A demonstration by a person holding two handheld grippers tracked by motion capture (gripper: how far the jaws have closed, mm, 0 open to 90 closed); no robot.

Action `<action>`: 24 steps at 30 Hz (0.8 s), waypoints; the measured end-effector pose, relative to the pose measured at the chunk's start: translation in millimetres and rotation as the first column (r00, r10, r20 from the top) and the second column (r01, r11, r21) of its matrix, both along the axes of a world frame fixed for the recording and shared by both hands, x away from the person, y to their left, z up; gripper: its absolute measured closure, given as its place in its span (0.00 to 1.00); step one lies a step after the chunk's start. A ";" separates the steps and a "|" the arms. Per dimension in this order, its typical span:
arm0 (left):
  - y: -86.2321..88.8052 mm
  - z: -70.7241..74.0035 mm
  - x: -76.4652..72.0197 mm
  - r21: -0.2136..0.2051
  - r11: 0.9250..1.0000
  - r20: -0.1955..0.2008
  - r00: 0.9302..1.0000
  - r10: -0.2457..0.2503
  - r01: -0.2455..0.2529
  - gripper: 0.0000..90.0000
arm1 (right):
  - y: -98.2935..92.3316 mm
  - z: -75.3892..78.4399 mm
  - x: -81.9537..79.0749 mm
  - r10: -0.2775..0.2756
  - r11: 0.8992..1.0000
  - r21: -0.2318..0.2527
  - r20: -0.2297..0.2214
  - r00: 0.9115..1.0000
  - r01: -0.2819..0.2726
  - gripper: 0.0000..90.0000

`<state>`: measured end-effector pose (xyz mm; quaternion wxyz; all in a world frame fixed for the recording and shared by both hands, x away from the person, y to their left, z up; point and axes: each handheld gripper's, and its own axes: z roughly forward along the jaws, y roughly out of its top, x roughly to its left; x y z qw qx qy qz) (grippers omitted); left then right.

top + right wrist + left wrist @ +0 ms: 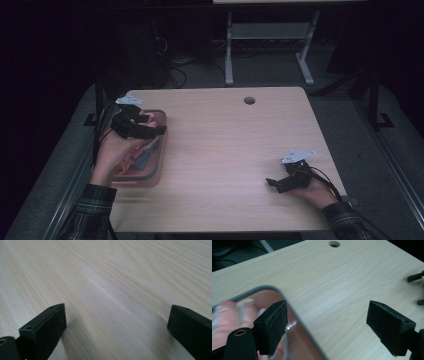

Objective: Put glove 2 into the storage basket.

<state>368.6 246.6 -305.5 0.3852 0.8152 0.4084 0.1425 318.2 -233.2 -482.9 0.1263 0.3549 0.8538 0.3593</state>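
Wooden table [235,150] with a clear, grey-rimmed container [161,150] lying along its left edge — the contents are showing as blurred pink and pale shapes that cannot be identified. The left gripper [152,125] is hovering over the far end of the container, its jaws spread wide and gripping nothing; in the left gripper view [327,327] one jaw is hanging above the container's interior and the other above bare wood, so that the rounded rim [294,312] is passing between them. The right gripper [271,183] is resting near the table's near right corner — well apart from the container — with its jaws likewise spread and empty over plain wood grain [117,290]. A round cable hole [249,100] is sitting near the far edge.
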 end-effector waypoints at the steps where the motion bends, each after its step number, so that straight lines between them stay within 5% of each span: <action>1: -4.4 -1.4 -0.4 -0.002 1.000 0.002 1.000 -0.009 0.009 0.19 | 0.0 0.0 0.0 0.000 1.000 0.000 0.000 1.000 0.000 0.02; 16: -54.2 -26.5 -13.0 -0.026 0.995 -0.002 0.995 -0.102 0.101 0.19 | 0.0 0.0 0.1 0.001 1.000 0.000 0.001 1.000 -0.001 0.02; 24: -79.1 -44.1 -21.9 -0.024 0.986 -0.012 0.987 -0.163 0.162 0.19 | 0.0 0.0 0.0 0.000 1.000 0.000 0.000 1.000 0.000 0.02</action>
